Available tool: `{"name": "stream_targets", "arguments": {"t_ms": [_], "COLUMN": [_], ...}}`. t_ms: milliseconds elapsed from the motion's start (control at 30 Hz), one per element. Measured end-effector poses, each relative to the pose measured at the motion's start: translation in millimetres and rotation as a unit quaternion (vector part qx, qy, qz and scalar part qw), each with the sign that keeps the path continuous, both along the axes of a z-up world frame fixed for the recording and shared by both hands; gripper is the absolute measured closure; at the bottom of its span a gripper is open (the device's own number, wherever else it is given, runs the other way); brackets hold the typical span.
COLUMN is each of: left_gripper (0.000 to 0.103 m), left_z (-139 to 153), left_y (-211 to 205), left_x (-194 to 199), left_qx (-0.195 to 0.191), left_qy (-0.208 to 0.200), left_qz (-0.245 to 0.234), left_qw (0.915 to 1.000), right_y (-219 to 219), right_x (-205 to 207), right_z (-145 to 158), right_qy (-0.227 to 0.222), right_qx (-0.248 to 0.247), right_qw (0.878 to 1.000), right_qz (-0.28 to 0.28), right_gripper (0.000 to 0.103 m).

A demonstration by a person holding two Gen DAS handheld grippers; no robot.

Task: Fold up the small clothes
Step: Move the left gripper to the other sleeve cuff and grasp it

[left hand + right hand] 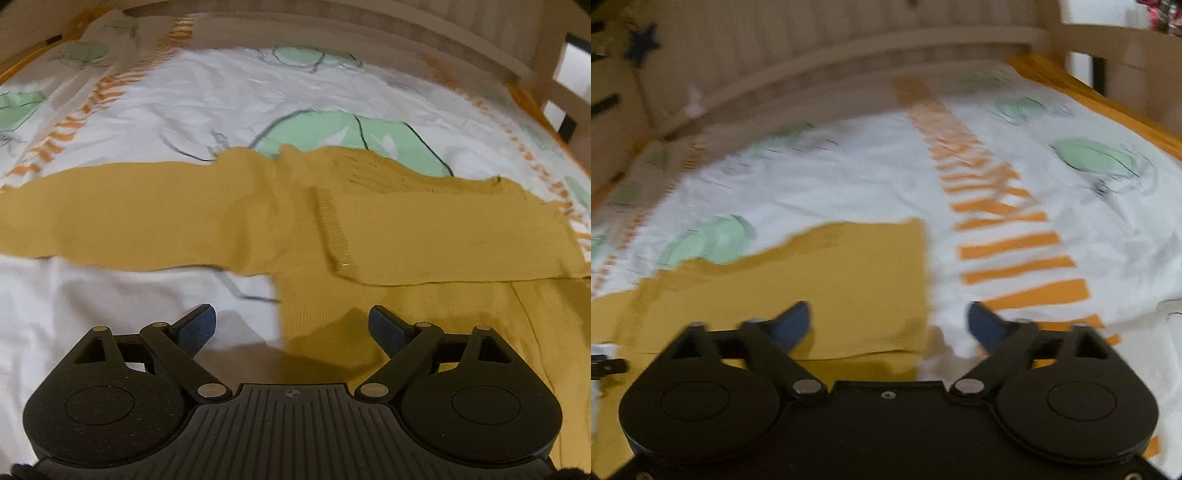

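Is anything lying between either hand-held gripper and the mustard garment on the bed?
Nothing visible. The left hand-held gripper hangs open right over the mustard garment, and the right hand-held gripper is open over its edge. Only the printed bedsheet surrounds it.

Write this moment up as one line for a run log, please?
stage: mid-fold | garment: mustard sweater flat on bedsheet, one sleeve out sideways | left claw: open, empty | right claw: open, empty

White bedsheet with green shapes and orange stripes, wooden bed frame behind
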State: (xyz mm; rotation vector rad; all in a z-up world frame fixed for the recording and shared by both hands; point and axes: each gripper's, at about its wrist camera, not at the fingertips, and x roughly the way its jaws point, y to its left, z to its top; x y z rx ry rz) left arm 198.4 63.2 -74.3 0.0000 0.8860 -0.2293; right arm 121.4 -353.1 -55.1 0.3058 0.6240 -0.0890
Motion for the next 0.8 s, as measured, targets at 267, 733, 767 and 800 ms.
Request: {"name": "stream_targets", "arguments": {"t_ms": [267,733,767,800], "left_gripper": [0.012,0.012,0.012,0.012], "left_z": [20.5,12.5,10.9,9.6], "left_y": [92.3,267.5,273.5,276.4], "left_x": [-2.0,52.6,54.5,58.6], "left_qx": [-0.004,-0.087,-0.096,-0.101], "left_qy": [-0.022,0.000,0.000,-0.002], "left_qz": [0.074,0.255,0.259,0.261], "left_qw": [0.9970,0.9629,0.9610,0.9600], "right_y": [75.8,164.2,167.7,170.2], "right_x": [-12.5,-10.2,-9.6,-8.1], "right_z": [12.6,-15.3,-16.7,-17.4], "right_qy": [-0.030,0.002,0.005,0.007], "right_qx": [0.073,0.117,0.118,0.119], "right_qw": [0.993,0.979,0.978,0.977], "right_qz": [0.091,0.169,0.172,0.176], "right_gripper": [0.000,0.000,0.000,0.000]}}
